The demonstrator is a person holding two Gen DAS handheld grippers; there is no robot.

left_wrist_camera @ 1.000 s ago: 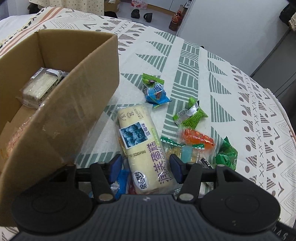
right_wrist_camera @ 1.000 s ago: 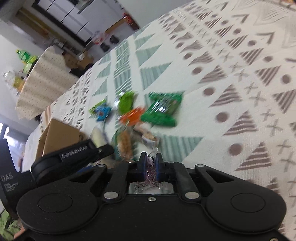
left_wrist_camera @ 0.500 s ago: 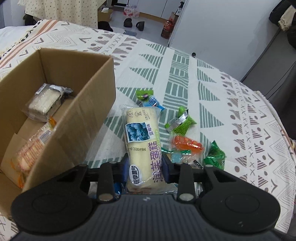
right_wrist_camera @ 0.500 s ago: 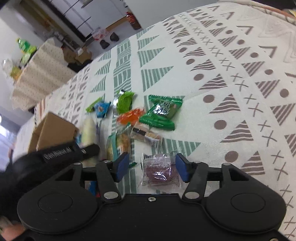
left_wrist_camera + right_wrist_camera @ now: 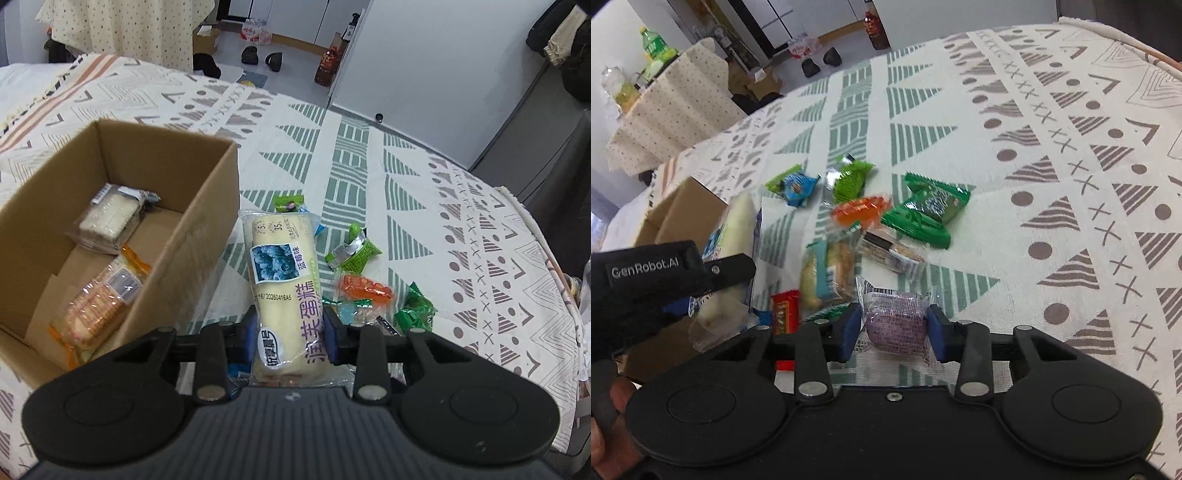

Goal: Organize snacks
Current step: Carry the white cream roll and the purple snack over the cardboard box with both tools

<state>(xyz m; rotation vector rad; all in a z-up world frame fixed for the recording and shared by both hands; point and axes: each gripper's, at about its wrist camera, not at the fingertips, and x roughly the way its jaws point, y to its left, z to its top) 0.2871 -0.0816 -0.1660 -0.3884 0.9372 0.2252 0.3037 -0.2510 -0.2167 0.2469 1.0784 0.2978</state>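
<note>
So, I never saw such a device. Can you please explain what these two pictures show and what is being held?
A person holds two hand grippers, each with a camera looking along its fingers.

Left camera: the left gripper is closed on a long blueberry cake roll, beside a cardboard box that already holds two cracker packs.

Right camera: the right gripper has its pads against a purple wrapped cake.

More small snacks lie on the patterned tablecloth, including a green packet.
</note>
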